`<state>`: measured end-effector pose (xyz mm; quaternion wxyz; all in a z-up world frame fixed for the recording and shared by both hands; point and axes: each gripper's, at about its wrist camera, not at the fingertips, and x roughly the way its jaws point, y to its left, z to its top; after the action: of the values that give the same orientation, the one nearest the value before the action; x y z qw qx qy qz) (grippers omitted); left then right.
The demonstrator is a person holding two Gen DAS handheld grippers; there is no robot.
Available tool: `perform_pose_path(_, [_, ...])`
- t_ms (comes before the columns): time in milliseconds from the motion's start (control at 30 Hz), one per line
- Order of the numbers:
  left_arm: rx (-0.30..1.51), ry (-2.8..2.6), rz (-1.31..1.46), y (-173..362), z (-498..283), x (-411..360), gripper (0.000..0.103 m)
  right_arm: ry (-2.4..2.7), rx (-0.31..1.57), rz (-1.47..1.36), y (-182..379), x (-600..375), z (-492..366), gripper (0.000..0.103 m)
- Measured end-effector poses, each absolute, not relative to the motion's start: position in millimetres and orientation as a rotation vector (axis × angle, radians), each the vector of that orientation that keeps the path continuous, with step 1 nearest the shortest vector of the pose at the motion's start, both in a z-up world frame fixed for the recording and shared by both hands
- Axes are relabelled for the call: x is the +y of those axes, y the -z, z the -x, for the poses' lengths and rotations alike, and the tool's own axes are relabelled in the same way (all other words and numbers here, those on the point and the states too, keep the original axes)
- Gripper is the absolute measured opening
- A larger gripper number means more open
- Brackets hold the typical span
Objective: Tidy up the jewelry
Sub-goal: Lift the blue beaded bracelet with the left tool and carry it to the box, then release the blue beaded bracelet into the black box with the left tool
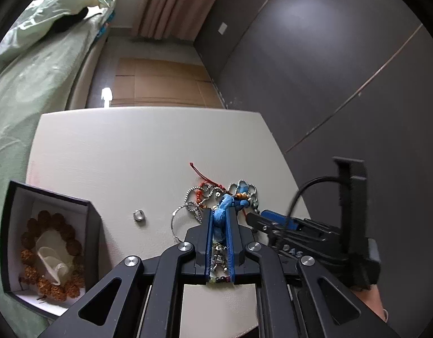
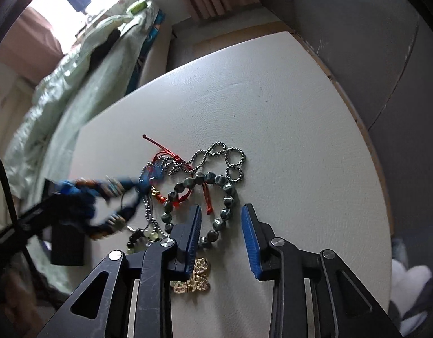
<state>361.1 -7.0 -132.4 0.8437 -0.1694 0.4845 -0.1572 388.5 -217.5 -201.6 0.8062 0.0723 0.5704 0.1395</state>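
My left gripper (image 1: 220, 213) is shut on a blue cord bracelet (image 1: 226, 205) with mixed beads, at the near edge of a jewelry pile (image 1: 216, 194) on the white table (image 1: 132, 152). In the right wrist view the left gripper (image 2: 58, 194) shows blurred at left with that bracelet (image 2: 115, 188). My right gripper (image 2: 220, 211) is open, its jaws on either side of a dark green bead bracelet (image 2: 227, 200). A silver ball chain (image 2: 216, 155), a red cord (image 2: 165, 152) and a gold filigree piece (image 2: 195, 280) lie around it.
An open black box (image 1: 50, 242) holding a brown bead bracelet (image 1: 51, 253) stands at the table's left. A small silver ring (image 1: 139, 215) lies between box and pile. A bed with green bedding (image 1: 24, 90) runs along the left; a dark wall (image 1: 329, 70) is on the right.
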Motion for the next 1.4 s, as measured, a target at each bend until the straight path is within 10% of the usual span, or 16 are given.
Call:
perform_pose_path(367, [0.935, 0.235, 0.431, 104, -329, 44, 0.009, -0.228, 1.183, -0.014, 198, -213, -384, 0.010])
perform_pose_path(1100, [0.878, 0.104, 0.569, 102, -279, 135, 0.009, -0.448, 0.998, -0.096, 108, -166, -353, 0.009])
perform_pose_path(1167, [0.908, 0.092, 0.575, 109, -281, 137, 0.016, -0.467, 0.983, -0.093, 99, -158, -349, 0.009])
perform_pose_path(1300, [0.920, 0.094, 0.625, 116, -277, 146, 0.063, -0.516, 0.959, -0.099, 82, -138, -343, 0.009])
perform_pose_path(1400, [0.880, 0.073, 0.620, 112, -267, 156, 0.064, -0.552, 0.944, -0.096, 73, -122, -338, 0.009])
